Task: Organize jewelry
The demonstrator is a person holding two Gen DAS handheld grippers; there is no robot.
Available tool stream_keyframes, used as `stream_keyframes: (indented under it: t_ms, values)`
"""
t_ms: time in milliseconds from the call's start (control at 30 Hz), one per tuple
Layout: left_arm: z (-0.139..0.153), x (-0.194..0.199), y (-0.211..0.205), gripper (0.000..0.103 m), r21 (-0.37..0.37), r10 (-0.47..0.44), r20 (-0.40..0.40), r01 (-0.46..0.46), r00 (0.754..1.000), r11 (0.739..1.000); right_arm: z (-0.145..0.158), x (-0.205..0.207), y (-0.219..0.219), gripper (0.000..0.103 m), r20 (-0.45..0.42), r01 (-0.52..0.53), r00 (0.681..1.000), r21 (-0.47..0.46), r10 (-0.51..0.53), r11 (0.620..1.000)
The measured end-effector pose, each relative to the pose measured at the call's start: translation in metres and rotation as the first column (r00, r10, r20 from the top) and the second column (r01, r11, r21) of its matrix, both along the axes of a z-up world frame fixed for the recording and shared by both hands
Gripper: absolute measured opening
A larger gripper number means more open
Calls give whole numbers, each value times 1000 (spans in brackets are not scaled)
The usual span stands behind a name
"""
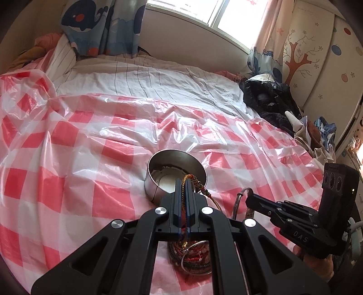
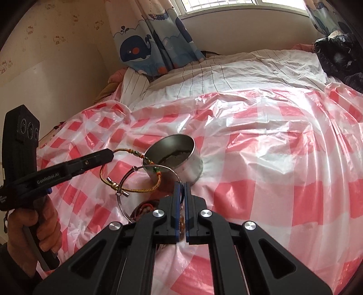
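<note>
A round steel tin (image 1: 177, 174) stands open on the red-and-white checked plastic sheet (image 1: 79, 140); it also shows in the right wrist view (image 2: 177, 156). My left gripper (image 1: 184, 181) is shut on a braided gold-and-red cord bracelet (image 1: 199, 185), held just above the tin's near rim; the right wrist view shows the cord (image 2: 136, 172) hanging from it (image 2: 111, 155). My right gripper (image 2: 181, 185) is shut on a thin silver bangle (image 2: 127, 181), lifted beside the tin; the bangle shows in the left wrist view (image 1: 238, 199). A pile of bracelets (image 1: 190, 258) lies below both grippers.
The sheet covers a bed with a white striped cover (image 1: 147, 79). A dark jacket (image 1: 270, 99) lies at the bed's right edge. Whale-print curtains (image 2: 154, 43) and a window (image 1: 192, 11) are behind. A wall (image 2: 56, 56) runs along the bed's left side.
</note>
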State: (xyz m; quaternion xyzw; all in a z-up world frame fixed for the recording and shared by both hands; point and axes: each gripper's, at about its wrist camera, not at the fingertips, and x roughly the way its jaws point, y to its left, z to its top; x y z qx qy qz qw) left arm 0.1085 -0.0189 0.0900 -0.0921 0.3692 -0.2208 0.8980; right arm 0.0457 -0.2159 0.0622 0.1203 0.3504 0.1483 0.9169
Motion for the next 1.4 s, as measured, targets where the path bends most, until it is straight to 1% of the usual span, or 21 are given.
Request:
stream_keyframes:
  t_ms: [133, 200, 233, 267, 333, 367, 467, 600, 633, 667, 700, 733, 800, 900, 1000, 1033, 1100, 1200, 1267, 1300, 1400]
  values:
    - [5, 25, -7, 2, -5, 18, 19, -18, 1000, 1000, 13, 20, 2, 4, 25, 13, 1000, -12, -13, 1000]
    - [1, 39, -13, 2, 4, 11, 11, -11, 1000, 1000, 16, 31, 3, 4, 27, 26, 999, -16, -25, 1000]
    - [-6, 48, -18, 3, 21, -1, -12, 1, 1000, 1000, 16, 37, 4, 4, 26, 31, 999, -21, -31, 999]
    - [-16, 58, -22, 3, 53, -13, -55, 16, 998, 998, 15, 44, 5, 4, 20, 36, 999, -26, -35, 999]
    - [-31, 70, -25, 3, 98, 0, -113, 12, 994, 995, 9, 56, 8, 4, 7, 35, 999, -31, -35, 999]
    - [-35, 72, -23, 3, 102, 6, -125, 7, 992, 995, 7, 60, 11, 4, 2, 31, 1000, -36, -31, 999]
    - [-35, 70, -7, 4, 94, 48, -126, -36, 991, 995, 0, 74, 22, 4, -8, 20, 1000, -58, -20, 998]
    - [-26, 66, 6, 5, 81, 81, -104, -73, 991, 994, -5, 87, 39, 5, -16, 3, 1000, -94, -5, 996]
    - [-24, 64, 8, 5, 77, 85, -101, -77, 991, 994, -8, 92, 43, 6, -35, -5, 999, -114, 1, 993]
    - [-23, 62, 10, 5, 77, 89, -101, -82, 991, 994, -12, 96, 46, 9, -53, -9, 999, -131, 2, 991]
    - [-22, 58, 12, 5, 80, 92, -104, -84, 990, 993, -14, 95, 44, 20, -53, 2, 999, -138, -9, 990]
    - [-21, 54, 12, 7, 83, 91, -105, -82, 990, 993, -14, 92, 41, 23, -44, 15, 999, -140, -21, 990]
    - [-21, 44, 14, 9, 94, 91, -107, -81, 990, 992, -10, 78, 34, 24, -28, 21, 999, -133, -25, 991]
    - [-23, 28, 14, 13, 104, 84, -119, -72, 989, 992, -6, 49, 25, 26, -28, 0, 1000, -132, -3, 991]
    - [-29, 6, 10, 20, 113, 62, -136, -47, 989, 992, -9, 13, 15, 35, -32, -10, 999, -145, 6, 989]
    - [-33, -1, 8, 23, 120, 50, -145, -33, 988, 992, -14, 1, 10, 36, -37, -10, 999, -142, 5, 990]
    - [-43, -12, -1, 24, 147, 22, -166, 2, 986, 989, -27, -12, 2, 37, -48, -5, 999, -125, -1, 992]
    - [-50, -16, -17, 24, 197, -25, -176, 60, 984, 979, -44, -10, -6, 37, -116, 7, 993, -78, -16, 997]
    - [-49, -18, -22, 26, 214, -42, -163, 77, 986, 974, -41, -8, -4, 37, -106, 1, 994, -61, -7, 998]
    - [-49, -18, -23, 29, 220, -47, -160, 82, 986, 972, -40, -8, -1, 37, -95, -4, 995, -69, -2, 998]
    - [-48, -21, -27, 31, 246, -64, -153, 101, 986, 964, -43, -8, 2, 39, -103, -15, 995, -76, 8, 997]
